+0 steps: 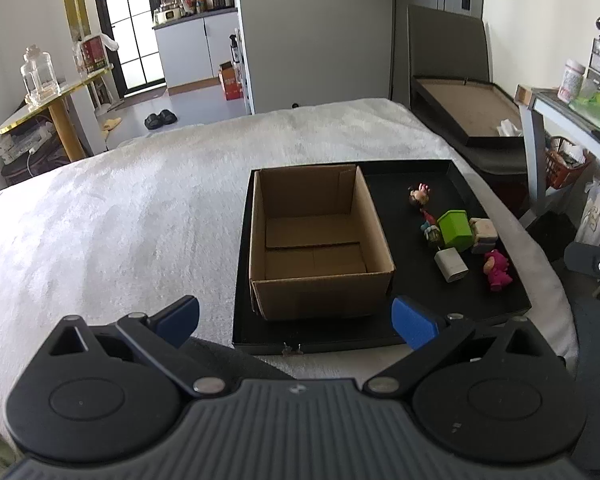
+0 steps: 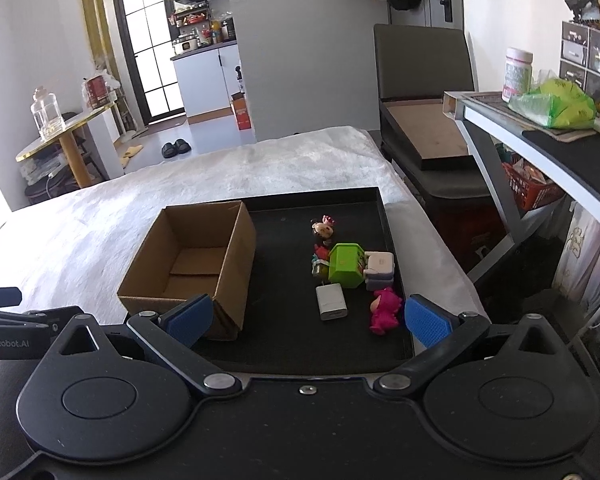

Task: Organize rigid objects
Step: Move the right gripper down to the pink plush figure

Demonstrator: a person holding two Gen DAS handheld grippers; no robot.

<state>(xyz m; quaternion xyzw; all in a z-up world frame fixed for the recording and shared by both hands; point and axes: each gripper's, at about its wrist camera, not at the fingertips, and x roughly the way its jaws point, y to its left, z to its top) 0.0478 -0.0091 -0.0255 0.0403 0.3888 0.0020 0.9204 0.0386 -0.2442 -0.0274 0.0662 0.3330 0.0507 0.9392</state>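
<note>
An empty open cardboard box (image 1: pixel 316 240) (image 2: pixel 196 268) stands on the left of a black tray (image 1: pixel 396 184) (image 2: pixel 284 340) on a white blanket. Right of it lie a green block (image 1: pixel 455 230) (image 2: pixel 346 266), a white charger (image 1: pixel 451 266) (image 2: pixel 331 302), a pink figure (image 1: pixel 497 270) (image 2: pixel 385 311), a small doll (image 1: pixel 419 195) (image 2: pixel 323 227) and a white-grey block (image 1: pixel 483 235) (image 2: pixel 379 270). My left gripper (image 1: pixel 296 320) is open and empty before the box. My right gripper (image 2: pixel 308 318) is open and empty, near the tray's front, the charger between its fingers' line.
The white blanket (image 1: pixel 120 220) covers the bed to the left. A dark chair with a board (image 1: pixel 468 112) stands beyond the bed's right corner. A shelf (image 2: pixel 540 136) with bags and jars stands at the right. A gold side table (image 1: pixel 56 96) stands far left.
</note>
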